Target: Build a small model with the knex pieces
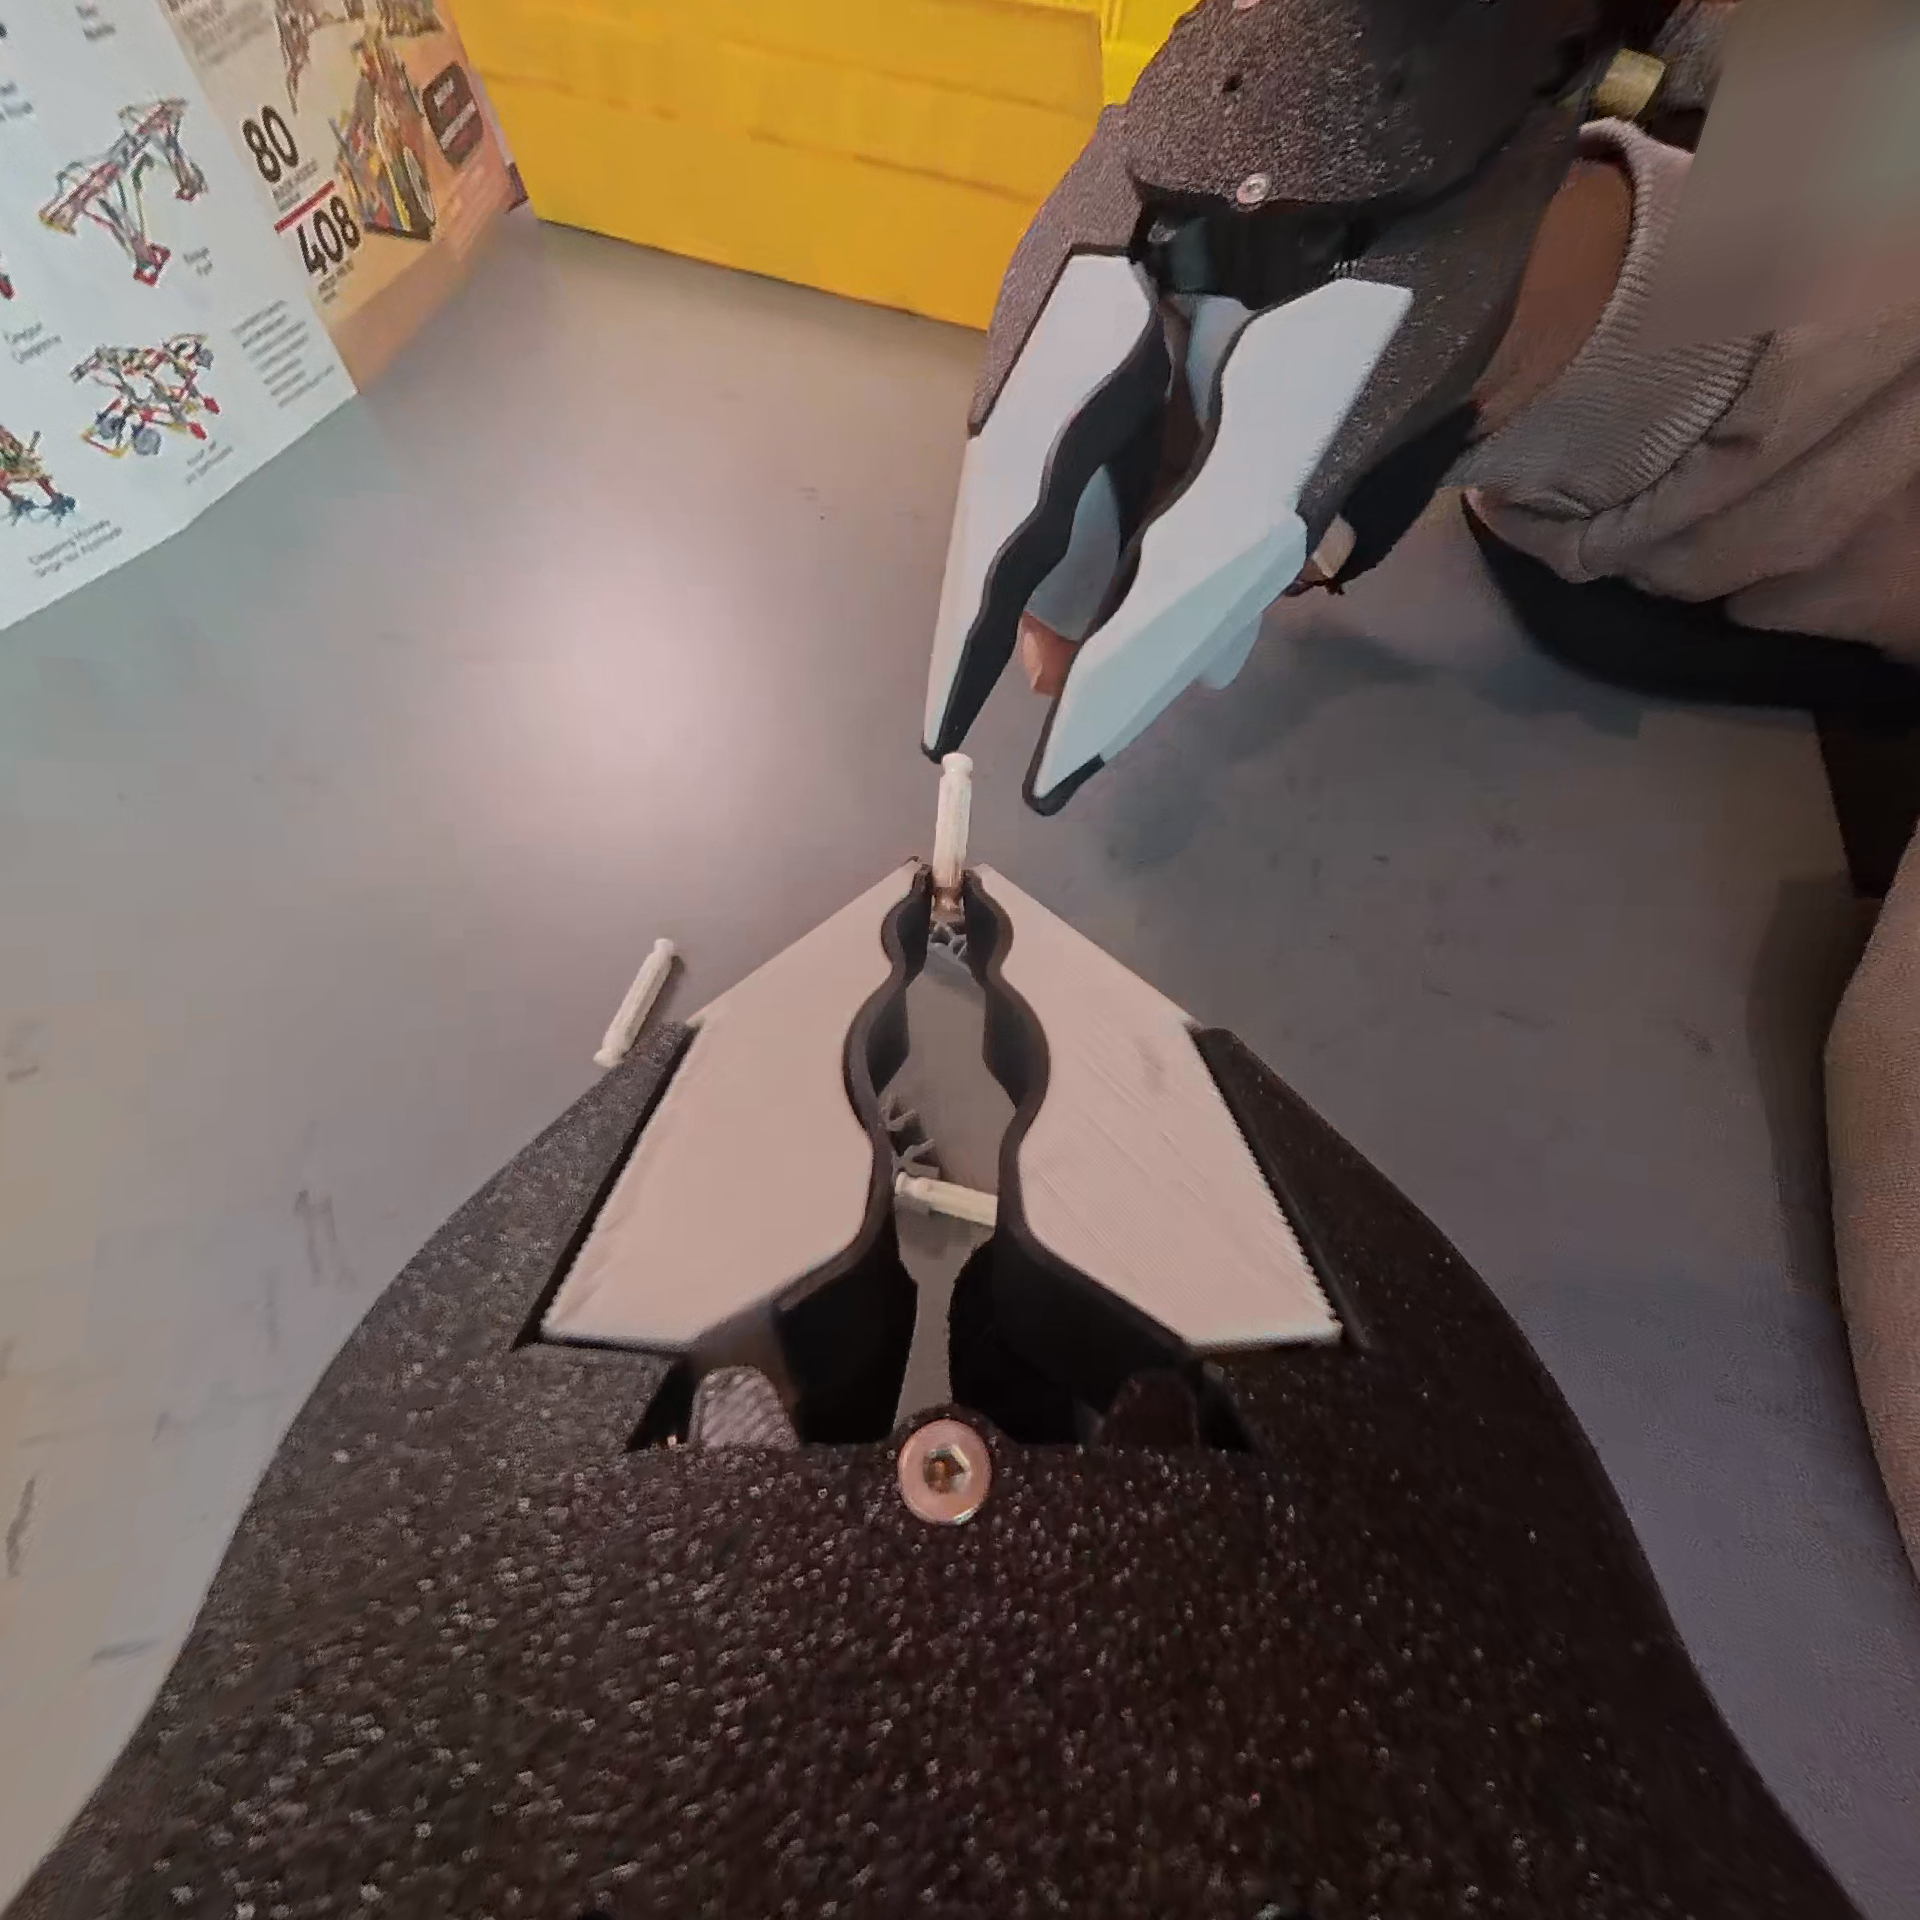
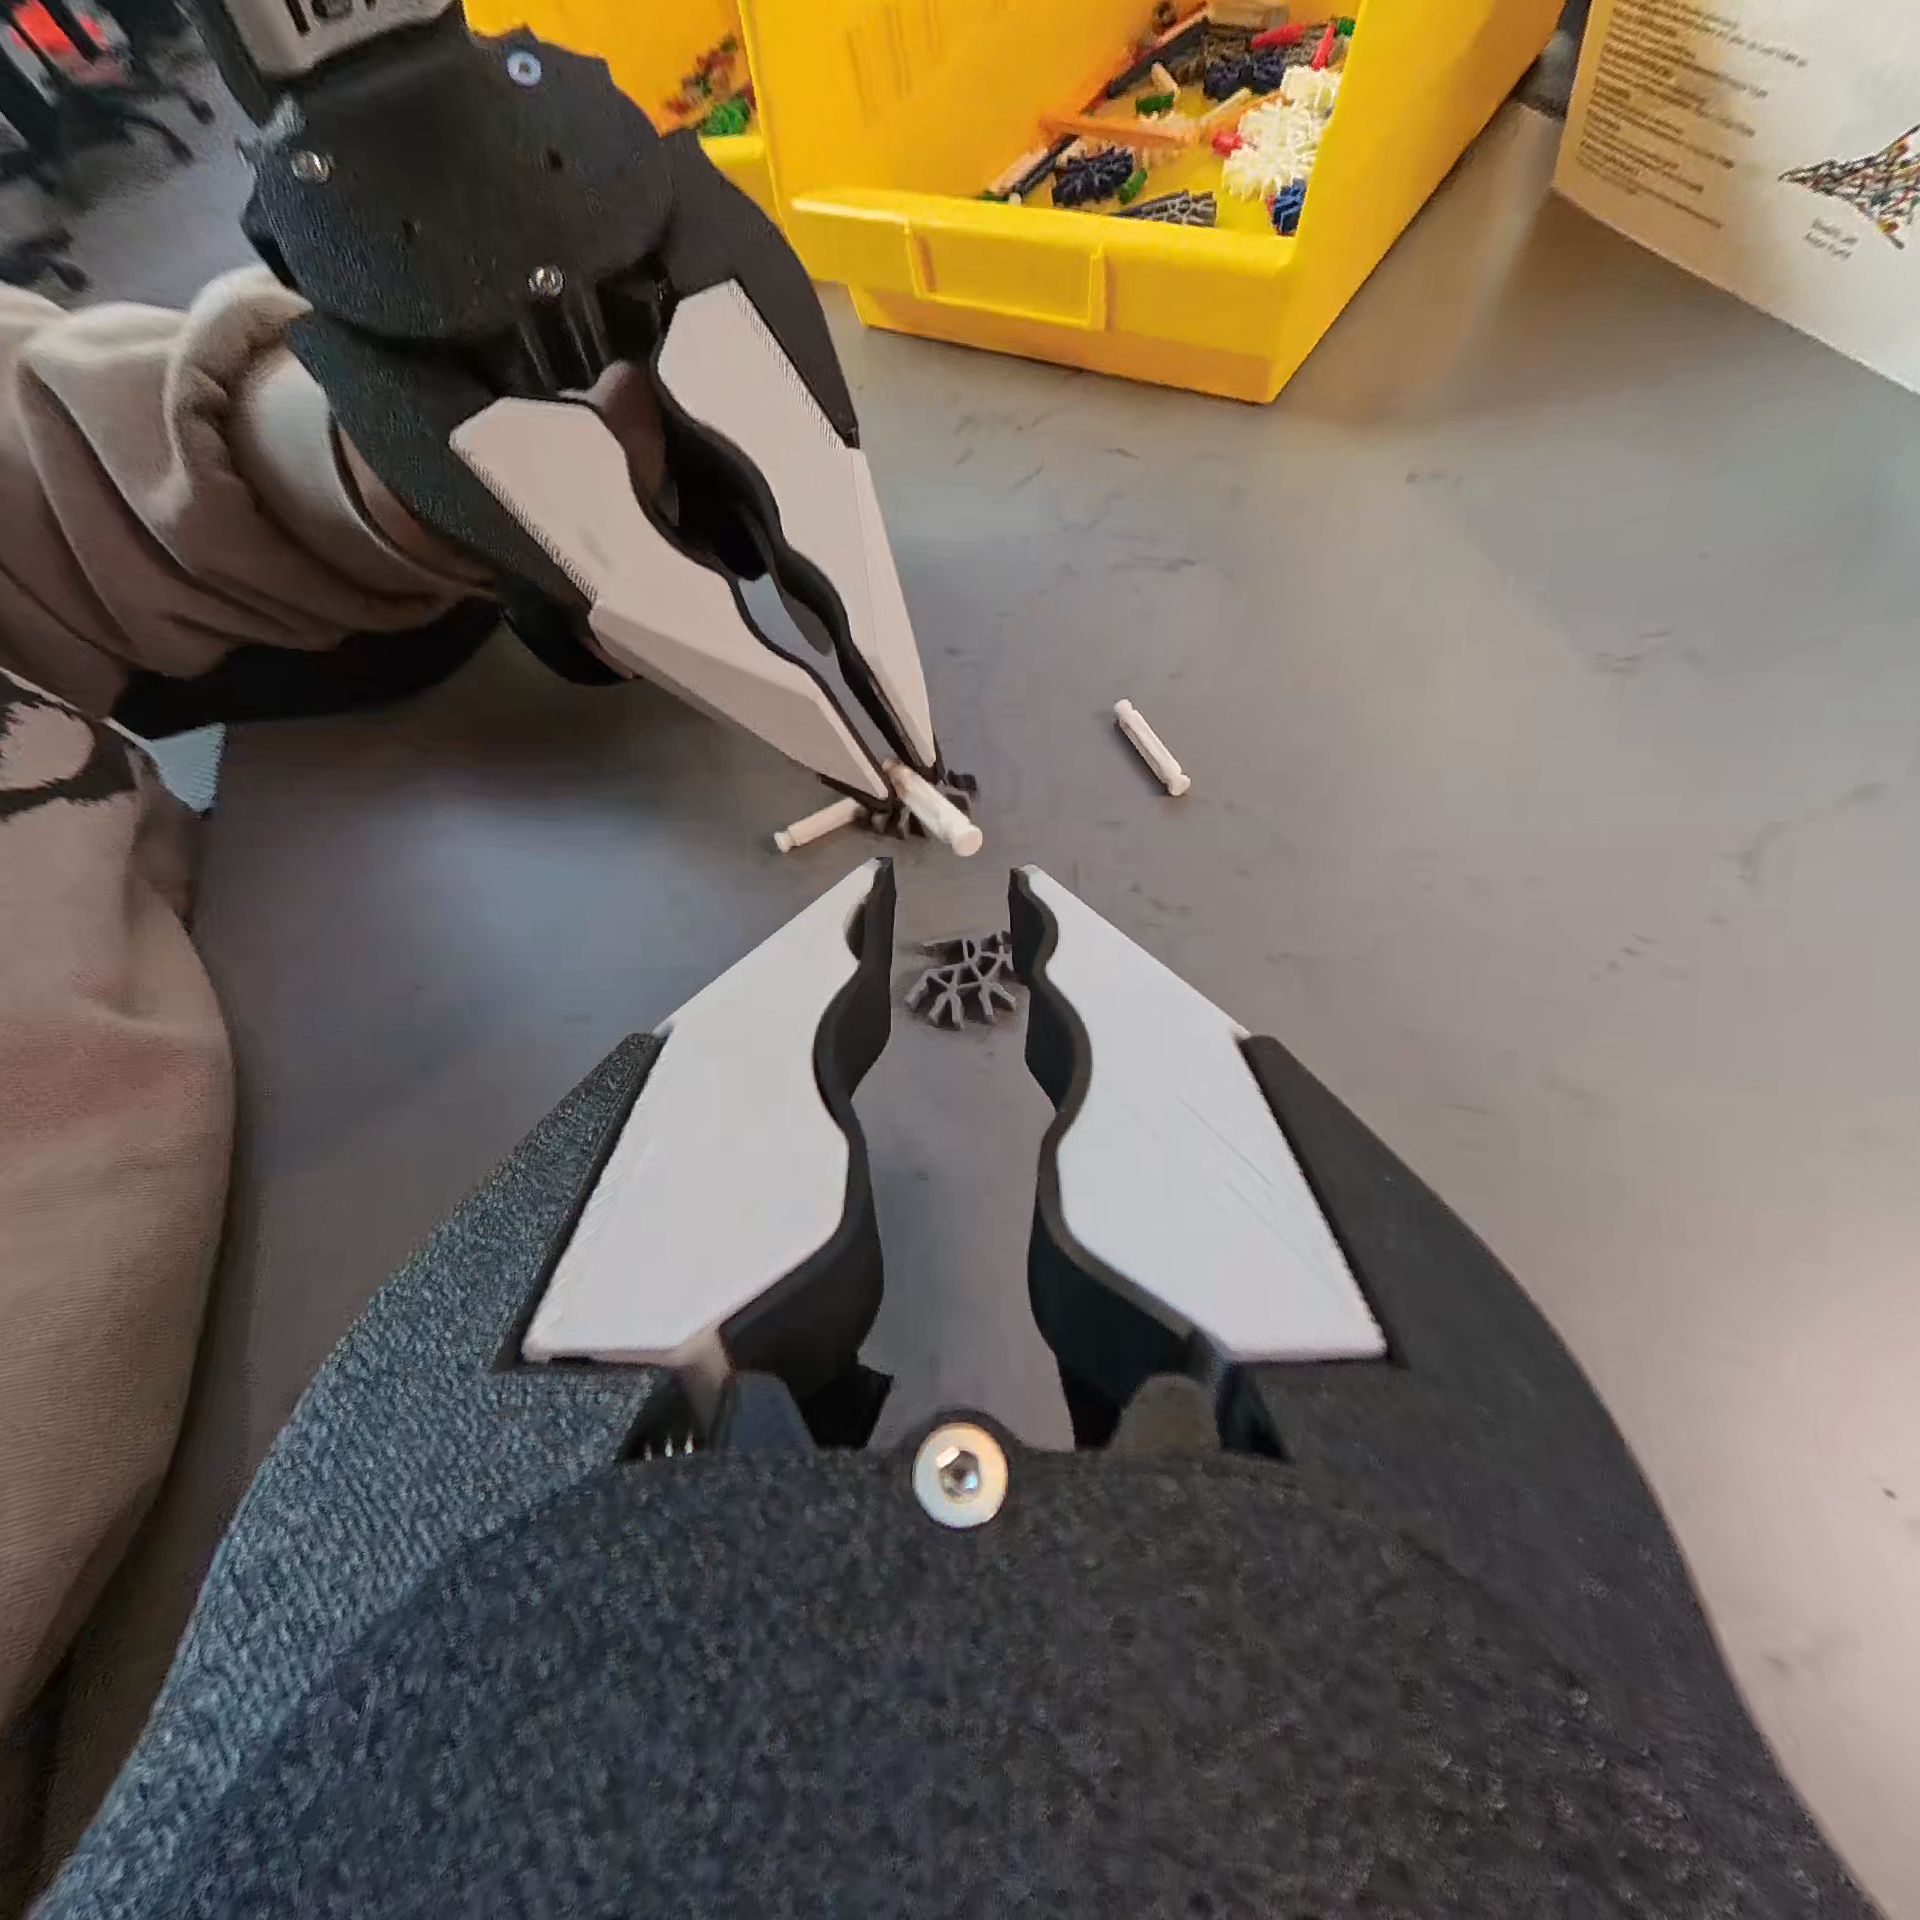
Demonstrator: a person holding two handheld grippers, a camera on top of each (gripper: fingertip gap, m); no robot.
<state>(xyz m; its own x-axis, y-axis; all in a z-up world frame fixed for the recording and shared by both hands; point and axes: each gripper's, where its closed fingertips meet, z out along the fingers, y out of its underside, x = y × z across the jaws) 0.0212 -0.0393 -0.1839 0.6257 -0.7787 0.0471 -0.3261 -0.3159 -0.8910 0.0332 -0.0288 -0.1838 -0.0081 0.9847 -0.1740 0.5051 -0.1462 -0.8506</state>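
— Left gripper?
— Jaws clamped together on a short white plastic rod, ridged along its length with a knobbed end, sticking out past the tips. Seated at its inner end in a small dark grey snowflake-shaped plastic connector, pressed down on the grey bench. A second white rod plugged into the same connector, pointing sideways along the bench.

— And the right gripper?
— Jaws apart, holding nothing. Tips just short of the clamped rod's free end, one tip almost at the knob in the left wrist view; touching or not, cannot tell. Beneath the gap between its fingers, a loose dark grey snowflake connector lying flat.

— Anything else nearby?
— A third loose white rod lying flat, near the clamped piece but apart from it. Farther back, a yellow plastic bin full of mixed coloured construction pieces. Beside it, a printed cardboard box and an unfolded paper leaflet with model pictures. Beige sleeves behind both grippers.
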